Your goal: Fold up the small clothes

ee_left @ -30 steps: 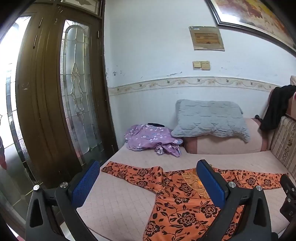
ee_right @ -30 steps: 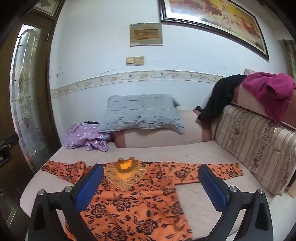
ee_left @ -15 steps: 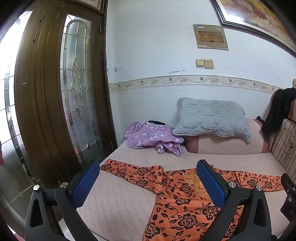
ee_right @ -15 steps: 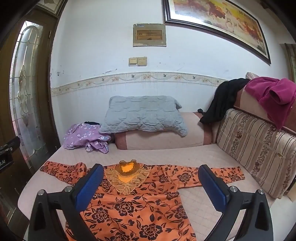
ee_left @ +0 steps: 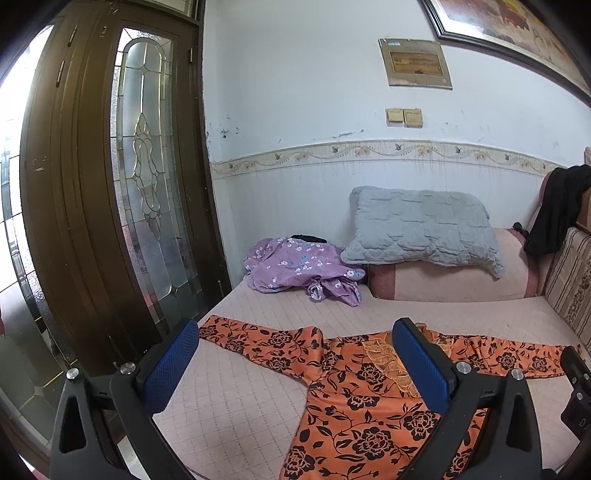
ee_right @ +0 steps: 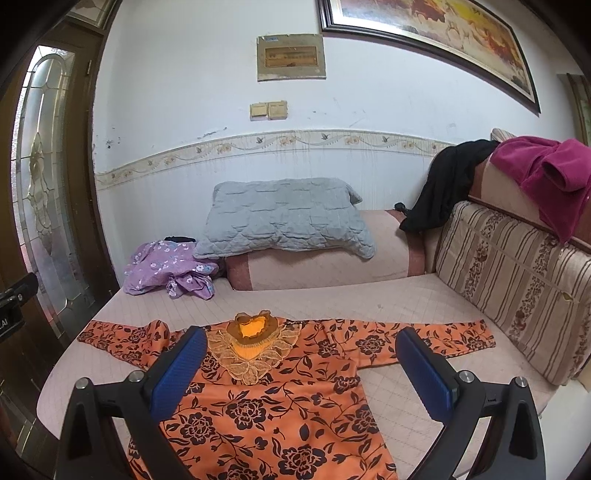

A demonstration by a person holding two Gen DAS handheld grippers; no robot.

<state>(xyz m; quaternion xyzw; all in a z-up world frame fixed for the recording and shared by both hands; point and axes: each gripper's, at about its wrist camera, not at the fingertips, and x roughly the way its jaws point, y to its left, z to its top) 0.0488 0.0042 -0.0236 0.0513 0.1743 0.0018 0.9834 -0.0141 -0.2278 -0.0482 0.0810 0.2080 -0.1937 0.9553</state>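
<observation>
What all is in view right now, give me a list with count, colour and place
shirt: 1, orange with black flowers, spread flat on the bed, sleeves out
purple garment: 1, lilac floral, crumpled at the bed's far left corner
pillow: 1, grey quilted, on the bolster
bolster: 1, pink, against the wall
black garment: 1, over the sofa back
magenta garment: 1, over the sofa back, right
bed: 1, pink quilted cover
door: 1, dark wood with glass, left
painting: 1, on the wall
left tool: 1, blue pads, open, above the shirt
right tool: 1, blue pads, open, above the shirt
</observation>
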